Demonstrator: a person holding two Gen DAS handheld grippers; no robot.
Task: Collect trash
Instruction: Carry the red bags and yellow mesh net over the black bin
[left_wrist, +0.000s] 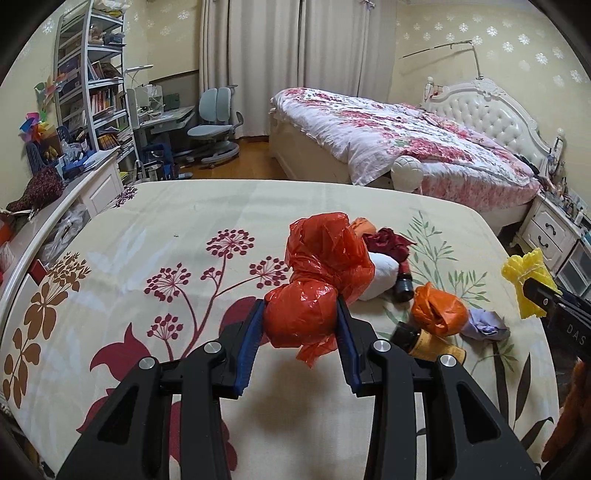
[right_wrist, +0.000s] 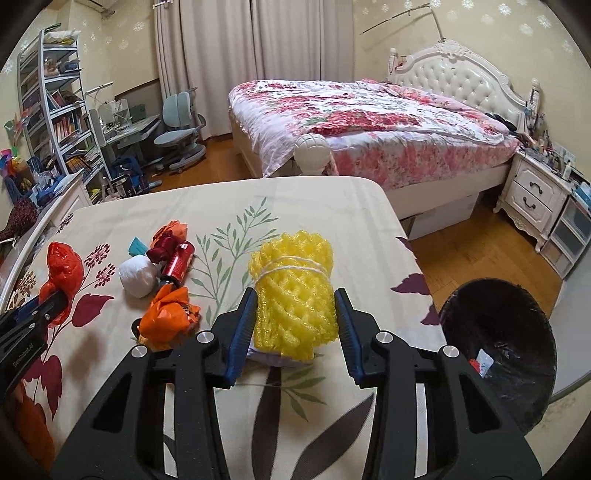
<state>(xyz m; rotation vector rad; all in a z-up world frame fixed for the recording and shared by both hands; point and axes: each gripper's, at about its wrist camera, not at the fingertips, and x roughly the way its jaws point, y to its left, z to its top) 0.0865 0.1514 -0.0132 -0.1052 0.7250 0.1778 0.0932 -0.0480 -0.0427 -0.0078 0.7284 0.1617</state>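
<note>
Both grippers loaded over the table (right_wrist: 332, 206)
Left gripper (left_wrist: 300, 314) clamps a red bag (left_wrist: 306, 317); right gripper (right_wrist: 295, 306) grips yellow foam (right_wrist: 295, 295). Orange wad (right_wrist: 168, 317) at nine o'clock, bin (right_wrist: 498, 354) at three.

You are working in a bedroom with cream wallpaper (left_wrist: 461, 40) patterned in pale snowflakes. Long off-white curtains (left_wrist: 266, 40) hang closed along the far wall. The floor (right_wrist: 476, 251) is warm wood. A double bed (right_wrist: 369, 133) with a tufted white headboard (right_wrist: 461, 77) and a pink floral quilt stands to your right, a white nightstand (right_wrist: 532, 195) beside it. To your left, a crowded white bookshelf (left_wrist: 92, 81), a desk (left_wrist: 166, 114) and a grey swivel chair (left_wrist: 216, 122). Lighting is soft and even.
</note>
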